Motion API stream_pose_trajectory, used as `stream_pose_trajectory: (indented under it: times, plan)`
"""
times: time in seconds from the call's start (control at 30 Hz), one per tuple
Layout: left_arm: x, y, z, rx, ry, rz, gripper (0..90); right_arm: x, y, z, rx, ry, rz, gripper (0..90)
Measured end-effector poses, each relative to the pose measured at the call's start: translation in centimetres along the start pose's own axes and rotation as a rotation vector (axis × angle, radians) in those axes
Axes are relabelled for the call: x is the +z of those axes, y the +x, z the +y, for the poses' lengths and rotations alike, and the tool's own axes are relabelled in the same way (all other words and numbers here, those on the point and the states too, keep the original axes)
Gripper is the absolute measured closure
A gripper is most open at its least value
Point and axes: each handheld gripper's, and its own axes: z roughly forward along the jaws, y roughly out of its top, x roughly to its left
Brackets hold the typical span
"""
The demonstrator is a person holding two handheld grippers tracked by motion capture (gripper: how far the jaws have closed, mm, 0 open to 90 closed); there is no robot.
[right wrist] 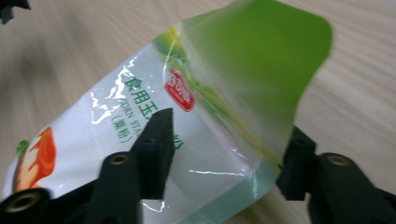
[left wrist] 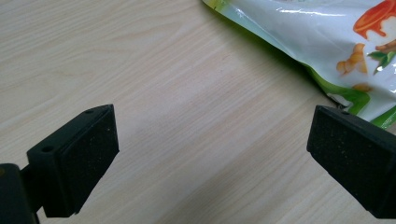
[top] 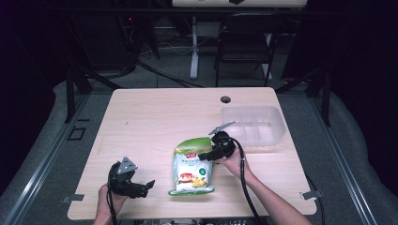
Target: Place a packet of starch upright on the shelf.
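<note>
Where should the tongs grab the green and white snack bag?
Probably at its green top edge, coming from the clear bin's side. The bag lies flat on the table, but that end curls up, and the right tongs already straddle it.

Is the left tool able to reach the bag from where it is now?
Probably yes. The left tool is open, and bare table lies between it and the bag. The bag's lower corner already sits just past one jaw. The right tool is at the bag's upper part.
</note>
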Motion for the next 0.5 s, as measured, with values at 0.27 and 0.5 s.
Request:
stream_pose_trajectory:
  times: [0.27, 0.5]
  plan:
    - [-0.23, -0.14, 0.04, 0.012, -0.01, 0.009, 2.7, -0.56, -0.08, -0.14, 0.034, -0.011, -0.025, 70.5]
    - [-0.11, -0.34, 0.18, 0.021, -0.013, 0.003, 2.9, -0.92, -0.15, -0.53, 0.08, -0.034, -0.027, 85.4]
